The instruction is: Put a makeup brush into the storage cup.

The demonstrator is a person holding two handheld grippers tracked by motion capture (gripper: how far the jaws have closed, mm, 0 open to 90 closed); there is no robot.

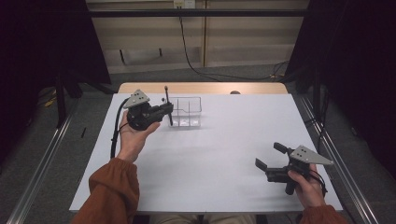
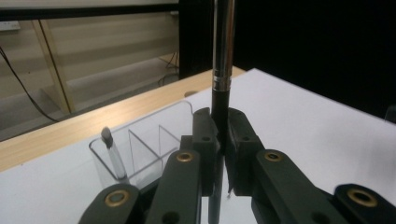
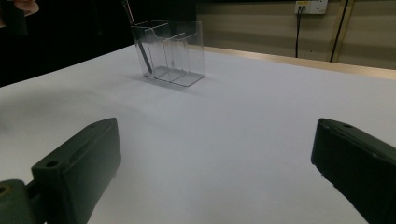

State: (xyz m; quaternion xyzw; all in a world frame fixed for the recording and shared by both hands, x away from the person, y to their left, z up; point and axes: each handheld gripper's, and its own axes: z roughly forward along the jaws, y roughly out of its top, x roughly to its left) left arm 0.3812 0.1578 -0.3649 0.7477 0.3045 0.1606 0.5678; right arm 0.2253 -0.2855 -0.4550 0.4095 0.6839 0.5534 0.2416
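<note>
A white table (image 1: pixel 210 154) stands in a dim room with dark curtains at the sides and a pale wall at the back. On the far part of the table sits a clear box (image 1: pixel 186 112) with little rooms inside.

The left gripper (image 1: pixel 166 110) holds a black pen (image 1: pixel 167 105) tight between its closed jaws. The pen stands straight up, just beside the left end of the box. I think it is held upright so it can go down into one of the rooms.

The right gripper (image 1: pixel 269 156) rests well apart, near the front right corner. Its jaws are wide open with nothing in them, so it looks like it is waiting.

The left gripper view shows the pen (image 2: pixel 222 70) up close, with a silver ring on it, and a grey-tipped stick (image 2: pixel 112 154) already standing in the box (image 2: pixel 149 140). From the high view that stick is too hard to see. The right gripper view shows the box (image 3: pixel 170 51) from low down, and something thin leans in its end room.
</note>
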